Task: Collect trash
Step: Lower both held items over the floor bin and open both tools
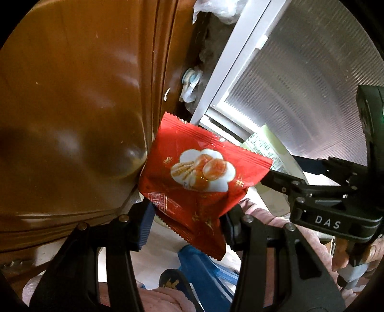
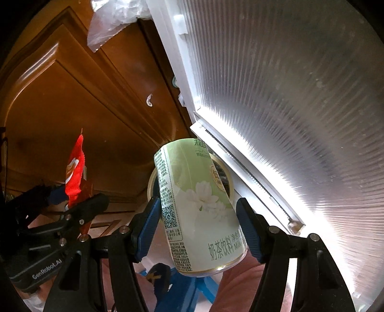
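Note:
My left gripper [image 1: 189, 218] is shut on a red snack wrapper [image 1: 204, 177] with a food picture, held up in the air in front of a brown wooden door. My right gripper [image 2: 199, 228] is shut on a pale green milk tea can [image 2: 199, 211], tilted, its blue pads against its sides. In the left wrist view the right gripper [image 1: 283, 175] reaches in from the right, and the can [image 1: 266, 146] shows partly behind the wrapper. In the right wrist view the left gripper [image 2: 69, 204] sits at the lower left with the wrapper [image 2: 75, 172] edge-on.
A brown wooden door [image 1: 72, 96] fills the left. A white-framed ribbed translucent panel [image 2: 288, 96] fills the right. A clear plastic bag [image 2: 112, 16] hangs at the top. A round rim [image 2: 153, 180] shows behind the can. A blue stool [image 2: 187, 288] and pink clothing [image 1: 153, 297] lie below.

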The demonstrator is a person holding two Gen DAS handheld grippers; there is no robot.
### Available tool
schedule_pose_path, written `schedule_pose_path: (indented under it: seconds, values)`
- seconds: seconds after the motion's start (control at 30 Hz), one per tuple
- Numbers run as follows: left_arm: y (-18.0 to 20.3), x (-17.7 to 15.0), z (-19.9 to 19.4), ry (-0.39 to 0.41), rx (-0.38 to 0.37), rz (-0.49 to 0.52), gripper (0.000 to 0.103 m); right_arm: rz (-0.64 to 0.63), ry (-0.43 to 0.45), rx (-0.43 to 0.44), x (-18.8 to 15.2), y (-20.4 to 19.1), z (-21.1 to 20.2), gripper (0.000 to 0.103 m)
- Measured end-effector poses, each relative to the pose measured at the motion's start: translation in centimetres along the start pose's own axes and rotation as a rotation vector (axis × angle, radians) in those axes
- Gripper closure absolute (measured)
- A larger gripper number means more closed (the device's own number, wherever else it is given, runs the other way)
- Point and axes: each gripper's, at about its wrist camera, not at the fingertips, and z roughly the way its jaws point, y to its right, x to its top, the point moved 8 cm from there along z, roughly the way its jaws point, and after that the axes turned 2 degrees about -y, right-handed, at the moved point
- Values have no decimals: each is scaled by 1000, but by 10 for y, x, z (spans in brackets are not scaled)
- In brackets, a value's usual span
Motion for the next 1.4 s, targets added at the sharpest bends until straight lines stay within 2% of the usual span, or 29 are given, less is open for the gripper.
schedule_pose_path:
  seconds: [0.3, 0.4, 0.47, 0.53, 0.6, 1.0, 1.4]
  values:
    - [-5, 1, 4, -9, 33, -6, 51, 27, -27, 53, 5, 1, 8, 37]
    - [-9, 2, 3, -11, 41, -28, 42, 53, -35, 93, 9, 1, 11, 35]
    - [-11, 3, 3, -12, 47, -29, 30, 73, -29, 123, 11, 1, 9, 34]
    - [-11, 4, 0, -7, 64, -22, 20, 82, -27, 149, 13, 0, 7, 27]
    - [-10, 4, -3, 4, 73, -17, 20, 78, -18, 154, 14, -3, 4, 11]
    - [-21, 8, -19, 61, 50, -52, 14, 107, 12, 148, 10, -8, -16, 7]
    - [-5, 2, -45, 103, 27, -22, 13, 126, 88, 113, -6, 0, -62, 7]
